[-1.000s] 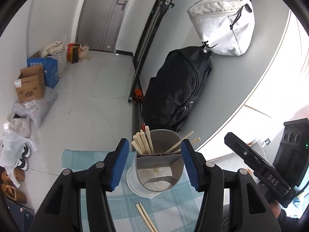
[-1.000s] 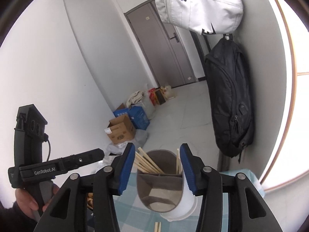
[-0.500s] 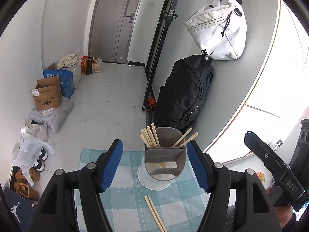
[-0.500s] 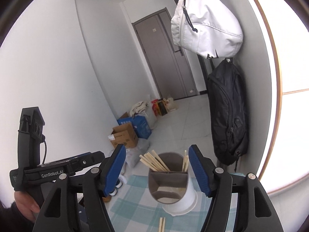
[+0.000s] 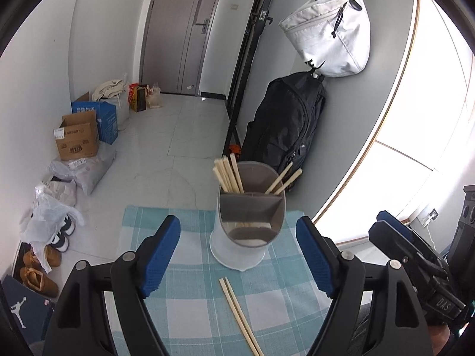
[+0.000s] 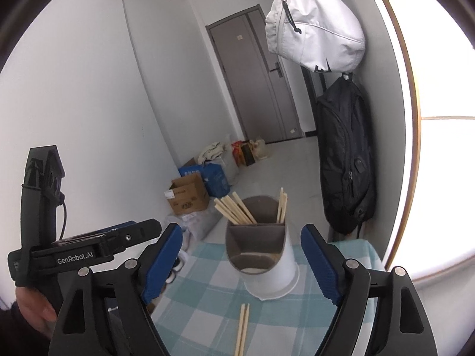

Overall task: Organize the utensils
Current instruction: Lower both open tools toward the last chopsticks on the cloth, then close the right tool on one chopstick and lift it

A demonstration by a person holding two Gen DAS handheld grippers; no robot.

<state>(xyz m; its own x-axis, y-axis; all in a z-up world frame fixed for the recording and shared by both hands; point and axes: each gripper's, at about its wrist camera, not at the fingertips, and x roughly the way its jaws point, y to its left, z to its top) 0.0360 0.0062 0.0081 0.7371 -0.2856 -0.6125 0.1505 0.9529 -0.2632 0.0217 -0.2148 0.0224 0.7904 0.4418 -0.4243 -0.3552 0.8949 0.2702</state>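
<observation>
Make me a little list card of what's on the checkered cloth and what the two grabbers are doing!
holder: a grey and white chopstick holder stands upright on the checkered cloth
in the holder: chopsticks stick out of its back compartments
loose: one pair of chopsticks lies flat on the cloth, in front of the holder
left gripper: open, holding nothing
right gripper: open, holding nothing

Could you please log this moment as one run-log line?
left gripper: open, just widened, empty | right gripper: open, just widened, empty | holder: upright | loose chopsticks: on cloth
</observation>
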